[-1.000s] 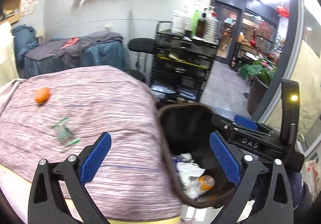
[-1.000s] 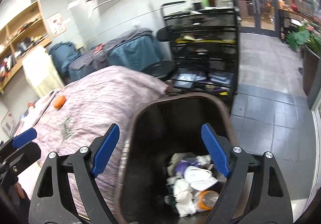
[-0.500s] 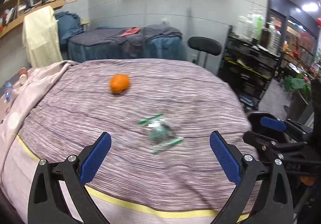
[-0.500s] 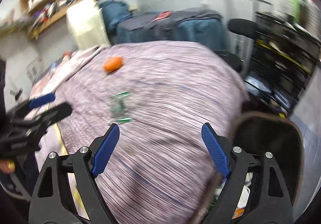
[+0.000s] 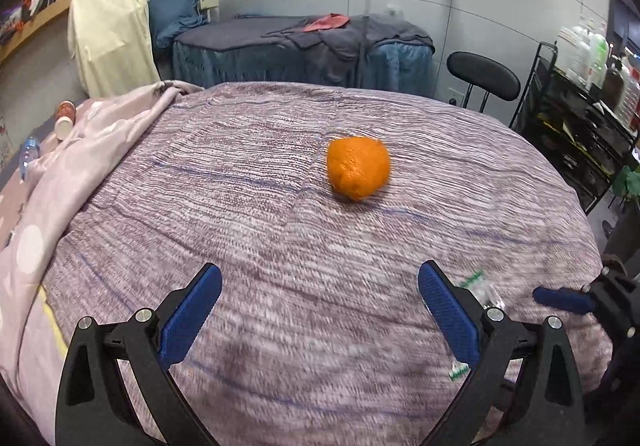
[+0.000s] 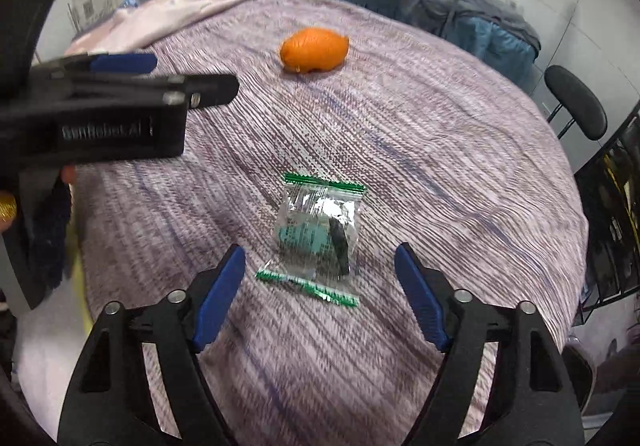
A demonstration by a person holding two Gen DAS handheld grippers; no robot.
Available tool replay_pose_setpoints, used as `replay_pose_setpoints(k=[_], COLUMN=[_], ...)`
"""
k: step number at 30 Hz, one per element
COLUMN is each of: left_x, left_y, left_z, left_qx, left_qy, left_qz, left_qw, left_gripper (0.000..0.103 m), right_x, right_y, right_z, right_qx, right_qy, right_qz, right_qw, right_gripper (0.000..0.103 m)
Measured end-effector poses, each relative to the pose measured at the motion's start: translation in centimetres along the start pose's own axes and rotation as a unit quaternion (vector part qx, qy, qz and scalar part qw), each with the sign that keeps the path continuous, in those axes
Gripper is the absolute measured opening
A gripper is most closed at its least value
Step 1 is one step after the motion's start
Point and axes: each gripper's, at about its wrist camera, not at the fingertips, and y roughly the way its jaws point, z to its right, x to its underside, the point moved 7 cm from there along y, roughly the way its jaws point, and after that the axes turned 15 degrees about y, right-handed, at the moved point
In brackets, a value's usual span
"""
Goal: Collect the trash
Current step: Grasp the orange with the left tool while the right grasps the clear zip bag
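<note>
Wrapper (image 5: 476, 288) mostly hidden behind left claw (image 5: 320, 312); contents unclear.

wrapper (image 6: 318, 232): clear crinkled plastic packet, green serrated seals at both ends, teal and black inside; lies flat on the purple knit cover, near side | orange (image 6: 314, 49): whole, dimpled peel, rests on its side on the same cover, farther back, well apart from the wrapper
</note>
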Motion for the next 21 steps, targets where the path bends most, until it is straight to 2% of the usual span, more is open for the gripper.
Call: replay_pose_setpoints(k=[5, 7, 8, 11, 13, 17, 18, 21], left_x=[-1.8, -2.6, -3.0, -4.3, -5.0, -6.3, -6.6, -6.7], left_y=[3.0, 3.8, 4.3, 5.6, 6.5, 8.4, 8.8, 9.7], left_z=[-0.7, -0.5, -0.3, -0.1, 0.0, 0.5, 0.5, 0.9], left_qx=[0.015, 0.023, 0.025, 0.024, 0.026, 0.027, 0.024, 0.033], left_qy=[-0.009, -0.005, -0.002, 0.0, 0.0, 0.003, 0.003, 0.001], left_qz=[-0.011, -0.012, -0.012, -0.014, -0.019, -0.027, -0.027, -0.032], left_qw=[0.9998, 0.9997, 0.9996, 0.9996, 0.9995, 0.9993, 0.9994, 0.9989], left_gripper=[0.097, 0.097, 0.097, 0.097, 0.097, 0.097, 0.092, 0.058], right_x=[-1.2, -1.2, -1.2, -1.4, -1.6, -1.8, -1.9, -1.9], right_y=[2.5, 3.5, 3.6, 3.2, 2.7, 1.7, 1.6, 1.3], right_z=[-0.3, -0.6, -0.6, -0.3, -0.1, 0.4, 0.5, 0.6], right_qx=[0.007, 0.007, 0.007, -0.004, -0.016, -0.027, -0.029, -0.035], right_qy=[0.0, -0.007, -0.007, 0.003, 0.012, 0.028, 0.03, 0.034], right_qz=[-0.026, -0.036, -0.036, -0.026, -0.016, 0.007, 0.01, 0.017], right_qw=[1.0, 0.999, 0.999, 1.0, 1.0, 0.999, 0.999, 0.999], right_gripper=[0.061, 0.048, 0.047, 0.041, 0.031, 0.023, 0.018, 0.015])
